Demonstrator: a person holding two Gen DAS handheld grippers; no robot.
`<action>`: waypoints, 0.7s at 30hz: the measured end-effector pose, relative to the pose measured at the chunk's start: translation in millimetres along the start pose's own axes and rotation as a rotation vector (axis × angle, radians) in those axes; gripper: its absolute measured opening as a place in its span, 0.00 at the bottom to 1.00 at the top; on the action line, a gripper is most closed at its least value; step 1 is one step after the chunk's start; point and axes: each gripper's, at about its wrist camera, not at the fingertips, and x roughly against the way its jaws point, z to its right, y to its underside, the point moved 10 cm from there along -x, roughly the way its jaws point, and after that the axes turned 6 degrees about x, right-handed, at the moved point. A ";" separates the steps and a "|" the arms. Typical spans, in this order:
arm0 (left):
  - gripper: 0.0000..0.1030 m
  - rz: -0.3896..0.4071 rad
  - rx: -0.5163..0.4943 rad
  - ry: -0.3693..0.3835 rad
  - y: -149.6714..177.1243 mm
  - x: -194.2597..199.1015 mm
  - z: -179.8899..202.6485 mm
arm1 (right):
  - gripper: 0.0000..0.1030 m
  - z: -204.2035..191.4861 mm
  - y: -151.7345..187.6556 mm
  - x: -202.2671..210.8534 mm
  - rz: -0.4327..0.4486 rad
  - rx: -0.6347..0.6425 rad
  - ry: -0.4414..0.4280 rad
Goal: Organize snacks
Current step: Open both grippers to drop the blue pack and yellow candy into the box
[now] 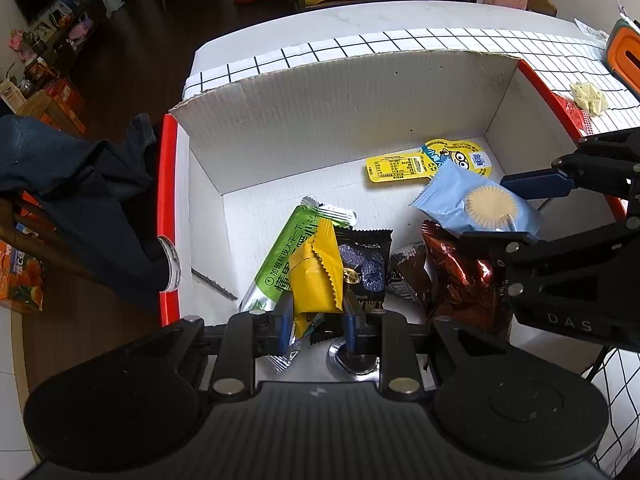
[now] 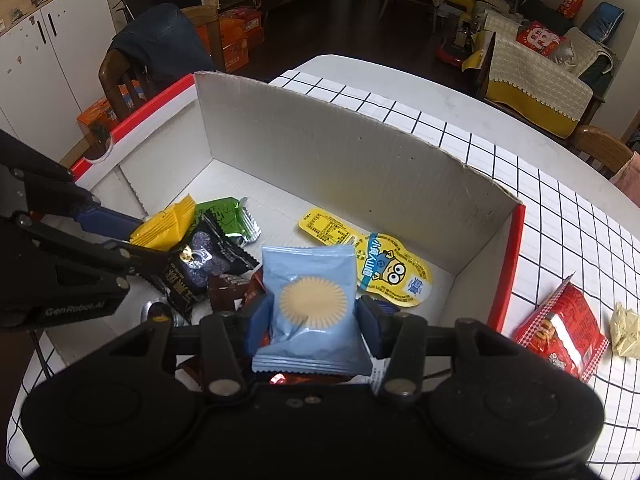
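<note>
Both grippers hang over the open white corrugated cardboard box with red edges [image 2: 320, 148], which stands on the grid-patterned surface [image 2: 520, 184], and each carries a snack. The right gripper [image 2: 313, 318] has its fingers clenched on the sides of a pale blue square biscuit packet [image 2: 310, 308], held above the box floor with its crimped ends running near and far from the camera, so its long axis lies along the fingers. The left gripper [image 1: 318, 316] grips a yellow crinkle-edged wrapper [image 1: 316, 276], which points away towards the far wall, over a green foil bar [image 1: 280, 264] and a black packet [image 1: 366, 268]. To do the drop well, each packet should probably be lowered close to a bare patch of floor, near the yellow shaped pouch [image 2: 376, 264], before the fingers let go, so nothing bounces out or piles up.
</note>
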 end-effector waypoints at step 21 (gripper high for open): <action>0.51 0.123 0.017 0.048 1.2 60.4 11.6 | 0.64 -2.8 6.6 79.4 0.157 -0.096 -0.090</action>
